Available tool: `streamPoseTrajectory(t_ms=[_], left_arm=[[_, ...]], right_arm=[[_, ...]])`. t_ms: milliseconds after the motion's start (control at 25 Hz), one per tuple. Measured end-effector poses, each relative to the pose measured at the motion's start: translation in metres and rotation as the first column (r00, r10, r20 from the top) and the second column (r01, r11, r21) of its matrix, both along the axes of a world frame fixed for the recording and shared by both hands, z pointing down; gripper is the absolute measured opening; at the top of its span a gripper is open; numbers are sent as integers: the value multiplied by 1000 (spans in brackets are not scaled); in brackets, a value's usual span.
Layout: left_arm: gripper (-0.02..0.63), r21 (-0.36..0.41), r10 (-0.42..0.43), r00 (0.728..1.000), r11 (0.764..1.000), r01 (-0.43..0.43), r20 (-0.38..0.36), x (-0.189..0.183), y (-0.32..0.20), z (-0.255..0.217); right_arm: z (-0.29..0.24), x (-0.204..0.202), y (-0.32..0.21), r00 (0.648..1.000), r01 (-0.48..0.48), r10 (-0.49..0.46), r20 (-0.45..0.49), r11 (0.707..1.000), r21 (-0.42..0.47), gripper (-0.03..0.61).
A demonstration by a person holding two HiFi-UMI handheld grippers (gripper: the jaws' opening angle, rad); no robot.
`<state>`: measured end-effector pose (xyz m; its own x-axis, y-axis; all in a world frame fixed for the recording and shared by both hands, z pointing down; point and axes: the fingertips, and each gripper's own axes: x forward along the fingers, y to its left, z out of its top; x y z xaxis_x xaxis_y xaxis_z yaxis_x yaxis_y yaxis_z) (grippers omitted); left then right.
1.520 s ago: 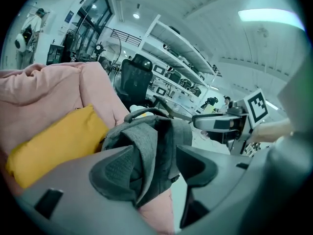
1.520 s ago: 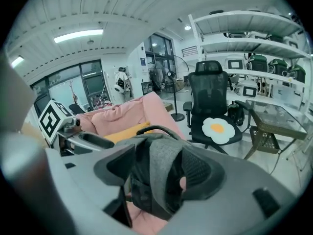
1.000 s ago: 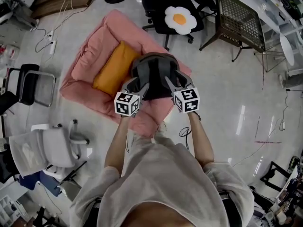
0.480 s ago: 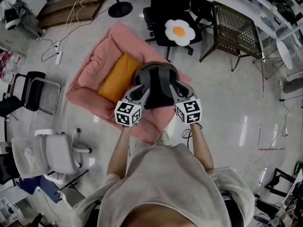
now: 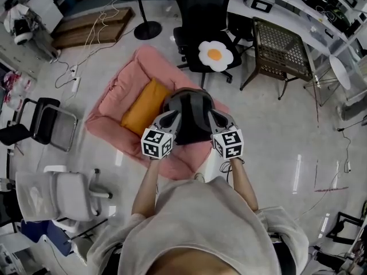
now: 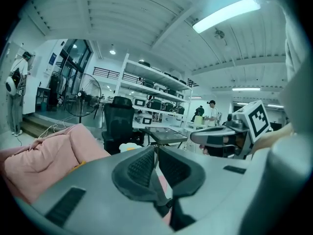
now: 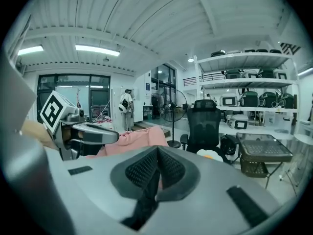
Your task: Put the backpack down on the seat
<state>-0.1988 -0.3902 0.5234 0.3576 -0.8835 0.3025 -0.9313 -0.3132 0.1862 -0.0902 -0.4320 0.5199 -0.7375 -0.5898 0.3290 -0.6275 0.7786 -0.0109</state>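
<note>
A grey and black backpack (image 5: 192,116) shows in the head view over the near right part of the pink floor seat (image 5: 114,113); whether it rests on the seat I cannot tell. An orange cushion (image 5: 143,103) lies on the seat just left of it. My left gripper (image 5: 172,119) is shut on a dark strap (image 6: 168,210) of the backpack. My right gripper (image 5: 213,118) is shut on another dark strap (image 7: 144,204). Each gripper view shows its own jaws pressed together, left gripper (image 6: 156,163) and right gripper (image 7: 157,168), with the pink seat (image 6: 49,153) behind.
A black office chair with an egg-shaped cushion (image 5: 215,53) stands just beyond the seat, and a brown mesh chair (image 5: 281,44) to its right. A white office chair (image 5: 57,191) and a black chair frame (image 5: 40,119) stand left. A fan base (image 5: 148,30) and cables lie on the floor.
Both grippers' jaws have drawn together onto the backpack's straps. The head view has tilted up, so the seat and backpack sit lower in the picture.
</note>
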Motion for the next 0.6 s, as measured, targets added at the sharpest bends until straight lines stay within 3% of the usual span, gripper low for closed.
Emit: streamPoseTrajectory(t_ms=[600], left_arm=[[23, 24, 1, 1000, 1000, -2, 16, 6, 6, -19]], right_arm=[[-16, 11, 6, 1000, -5, 5, 1, 999, 41, -3]])
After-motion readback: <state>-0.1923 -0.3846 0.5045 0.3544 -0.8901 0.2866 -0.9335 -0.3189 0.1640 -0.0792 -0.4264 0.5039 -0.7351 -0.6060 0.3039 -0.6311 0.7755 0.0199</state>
